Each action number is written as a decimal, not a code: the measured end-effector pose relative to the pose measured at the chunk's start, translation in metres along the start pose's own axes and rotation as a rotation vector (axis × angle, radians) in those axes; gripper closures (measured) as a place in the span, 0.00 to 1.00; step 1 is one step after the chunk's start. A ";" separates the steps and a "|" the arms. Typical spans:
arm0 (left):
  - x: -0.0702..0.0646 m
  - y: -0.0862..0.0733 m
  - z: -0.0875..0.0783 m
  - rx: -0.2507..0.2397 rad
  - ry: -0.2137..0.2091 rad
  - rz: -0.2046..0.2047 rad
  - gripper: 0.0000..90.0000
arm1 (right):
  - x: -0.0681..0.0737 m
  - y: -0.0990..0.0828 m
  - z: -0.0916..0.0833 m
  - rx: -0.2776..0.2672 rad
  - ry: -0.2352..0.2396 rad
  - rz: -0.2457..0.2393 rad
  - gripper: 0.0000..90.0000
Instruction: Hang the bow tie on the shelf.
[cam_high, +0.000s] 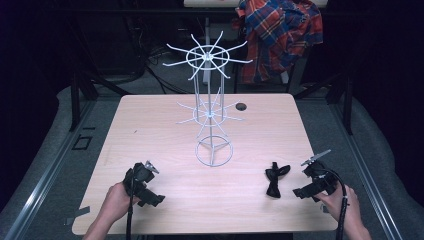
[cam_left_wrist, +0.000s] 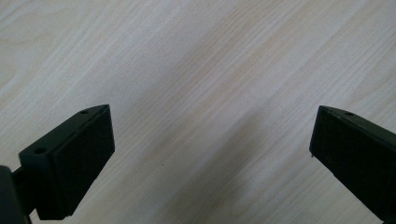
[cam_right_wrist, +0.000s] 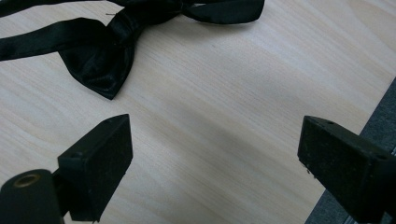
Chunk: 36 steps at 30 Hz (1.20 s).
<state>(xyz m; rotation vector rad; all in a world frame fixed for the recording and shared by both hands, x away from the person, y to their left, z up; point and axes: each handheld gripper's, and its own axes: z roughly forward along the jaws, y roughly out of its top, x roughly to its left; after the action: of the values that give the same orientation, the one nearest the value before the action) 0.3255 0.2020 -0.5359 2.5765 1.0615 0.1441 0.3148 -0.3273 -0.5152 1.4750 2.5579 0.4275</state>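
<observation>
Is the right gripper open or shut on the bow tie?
Open. The right gripper's jaws stand wide apart over bare table; the bow tie lies ahead of them, untouched.

bow tie (cam_high: 275, 179) on table (cam_high: 165, 125), right of wire rack (cam_high: 211, 112)

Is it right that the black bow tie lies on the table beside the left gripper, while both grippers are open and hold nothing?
Not quite: the black bow tie lies beside the right gripper, not the left gripper, as the high view shows. The rest stands: it lies on the table, and both grippers are open and hold nothing.
</observation>
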 end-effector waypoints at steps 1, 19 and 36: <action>0.000 0.000 0.000 0.004 0.002 0.001 0.00 | -0.001 0.000 0.000 0.008 0.004 -0.007 0.09; 0.000 -0.002 -0.002 -0.006 -0.003 -0.008 0.00 | 0.005 0.009 -0.001 -0.020 -0.022 -0.139 0.00; 0.004 -0.006 -0.004 -0.015 0.021 -0.041 0.00 | 0.018 0.032 0.008 -0.080 -0.052 -0.238 0.16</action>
<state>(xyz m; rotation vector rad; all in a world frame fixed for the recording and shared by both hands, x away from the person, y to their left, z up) 0.3235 0.2103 -0.5345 2.5435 1.1162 0.1688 0.3342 -0.2950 -0.5123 1.1230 2.5999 0.4442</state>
